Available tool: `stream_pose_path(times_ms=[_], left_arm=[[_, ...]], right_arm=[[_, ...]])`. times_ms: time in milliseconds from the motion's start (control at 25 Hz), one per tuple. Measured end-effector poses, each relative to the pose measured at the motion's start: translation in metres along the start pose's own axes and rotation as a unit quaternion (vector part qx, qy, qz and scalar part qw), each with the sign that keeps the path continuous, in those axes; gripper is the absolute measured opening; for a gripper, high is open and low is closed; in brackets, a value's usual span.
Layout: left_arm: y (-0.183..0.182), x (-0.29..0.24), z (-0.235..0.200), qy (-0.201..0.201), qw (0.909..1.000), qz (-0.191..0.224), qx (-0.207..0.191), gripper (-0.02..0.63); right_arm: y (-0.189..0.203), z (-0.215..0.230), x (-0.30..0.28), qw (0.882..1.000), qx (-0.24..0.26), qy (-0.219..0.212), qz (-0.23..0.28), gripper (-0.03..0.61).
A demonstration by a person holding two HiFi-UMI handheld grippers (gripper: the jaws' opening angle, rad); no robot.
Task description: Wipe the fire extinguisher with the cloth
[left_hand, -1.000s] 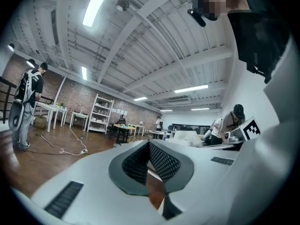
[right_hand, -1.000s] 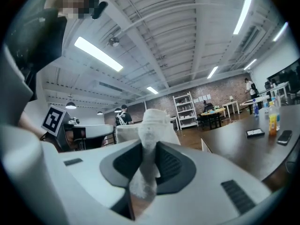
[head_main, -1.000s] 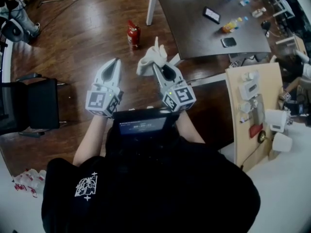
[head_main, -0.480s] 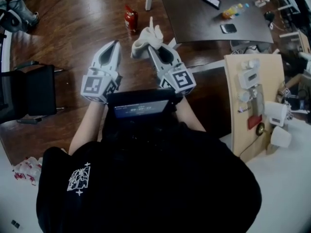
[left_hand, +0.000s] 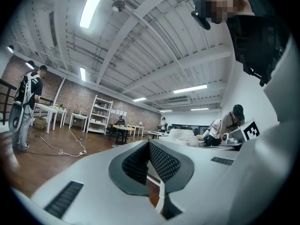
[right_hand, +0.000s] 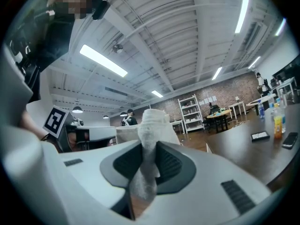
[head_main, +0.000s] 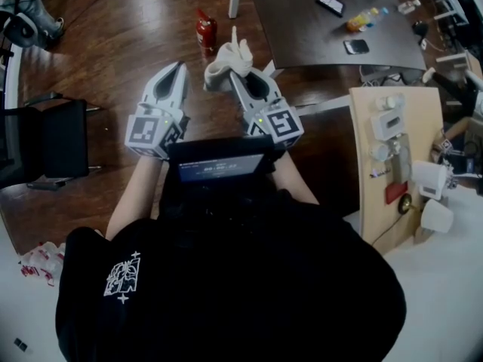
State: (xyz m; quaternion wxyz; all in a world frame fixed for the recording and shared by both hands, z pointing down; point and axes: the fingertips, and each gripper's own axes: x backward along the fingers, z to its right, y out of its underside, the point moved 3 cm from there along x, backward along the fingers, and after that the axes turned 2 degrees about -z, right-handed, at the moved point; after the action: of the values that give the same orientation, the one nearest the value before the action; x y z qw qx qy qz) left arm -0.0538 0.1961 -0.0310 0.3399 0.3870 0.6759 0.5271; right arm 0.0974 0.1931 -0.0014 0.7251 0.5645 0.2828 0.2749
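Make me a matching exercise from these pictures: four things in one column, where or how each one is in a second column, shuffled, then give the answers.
Column one
1. fire extinguisher
2. cloth
3. left gripper
4. phone

Column two
A. jaws together, nothing held
B. on the wooden floor
C. clamped in the right gripper
D. lying on the dark table

Pairs: 1-B, 2-C, 3-A, 4-D

Red fire extinguisher (head_main: 205,31) upright on wooden floor (head_main: 128,51)
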Motion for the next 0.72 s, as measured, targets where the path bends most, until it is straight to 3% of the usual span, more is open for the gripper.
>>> stream_pose_path(times_ms=[720], left_arm=[[-0.0019, -0.0070, 0.0008, -0.002, 1.0000, 0.006, -0.006, 0.002]], right_arm=[[0.0031, 0.0056, -0.0029, 1.000, 0.005, 0.003, -0.007, 0.094]])
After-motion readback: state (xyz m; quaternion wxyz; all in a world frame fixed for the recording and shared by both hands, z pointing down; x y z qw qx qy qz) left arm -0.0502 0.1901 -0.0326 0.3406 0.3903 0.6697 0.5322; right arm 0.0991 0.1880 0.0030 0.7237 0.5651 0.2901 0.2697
